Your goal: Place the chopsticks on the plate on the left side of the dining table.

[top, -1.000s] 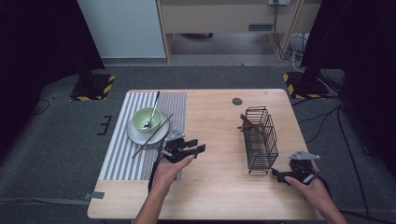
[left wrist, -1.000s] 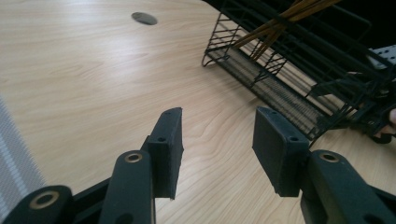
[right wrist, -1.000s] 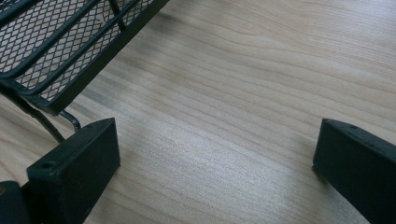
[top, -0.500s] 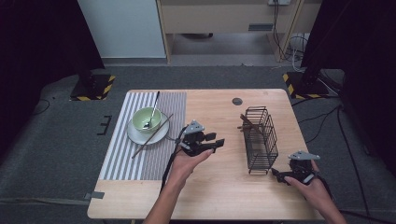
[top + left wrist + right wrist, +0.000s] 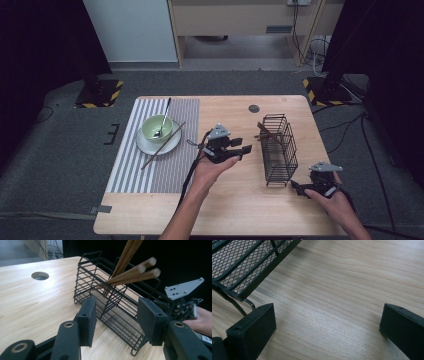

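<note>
Holding the left gripper [image 5: 243,148] raised above mid-bench, palm up, we point its empty, parted jaws at the wire basket [image 5: 278,149], which stands on the bench [image 5: 230,210] right of centre with brown chopsticks [image 5: 130,272] leaning inside. Our right gripper [image 5: 296,187] rests low by the basket's near corner, jaws spread wide over bare wood, wrist flat, grasping nothing.
</note>
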`<state>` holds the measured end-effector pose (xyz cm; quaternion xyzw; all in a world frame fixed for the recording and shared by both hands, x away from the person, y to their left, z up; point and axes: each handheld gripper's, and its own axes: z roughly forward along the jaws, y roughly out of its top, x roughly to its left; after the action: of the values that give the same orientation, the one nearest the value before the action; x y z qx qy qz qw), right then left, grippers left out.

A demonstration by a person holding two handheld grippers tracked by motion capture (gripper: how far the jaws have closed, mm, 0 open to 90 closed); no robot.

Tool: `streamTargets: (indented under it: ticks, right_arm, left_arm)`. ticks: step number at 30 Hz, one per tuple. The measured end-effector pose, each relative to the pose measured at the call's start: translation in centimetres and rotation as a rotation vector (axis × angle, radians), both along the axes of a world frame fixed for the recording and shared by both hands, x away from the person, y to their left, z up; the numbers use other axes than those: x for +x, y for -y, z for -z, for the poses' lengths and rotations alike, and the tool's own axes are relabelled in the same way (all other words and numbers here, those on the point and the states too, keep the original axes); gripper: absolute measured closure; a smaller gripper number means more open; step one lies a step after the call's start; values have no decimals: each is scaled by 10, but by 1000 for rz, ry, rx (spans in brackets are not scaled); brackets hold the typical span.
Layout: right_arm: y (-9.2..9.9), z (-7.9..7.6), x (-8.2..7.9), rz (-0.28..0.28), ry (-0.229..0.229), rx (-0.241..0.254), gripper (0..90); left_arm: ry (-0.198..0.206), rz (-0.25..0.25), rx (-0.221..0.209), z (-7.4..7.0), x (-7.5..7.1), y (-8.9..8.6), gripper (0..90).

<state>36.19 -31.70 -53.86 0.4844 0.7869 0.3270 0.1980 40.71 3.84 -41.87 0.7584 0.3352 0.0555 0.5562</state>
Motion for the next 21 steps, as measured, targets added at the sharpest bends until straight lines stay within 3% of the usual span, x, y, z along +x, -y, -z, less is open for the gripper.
streamTargets:
  ticks: [21]
  right_arm:
    - [0, 0, 0, 0, -1, 0, 6]
  left_arm:
    - [8, -6, -12, -8, 8, 11, 509]
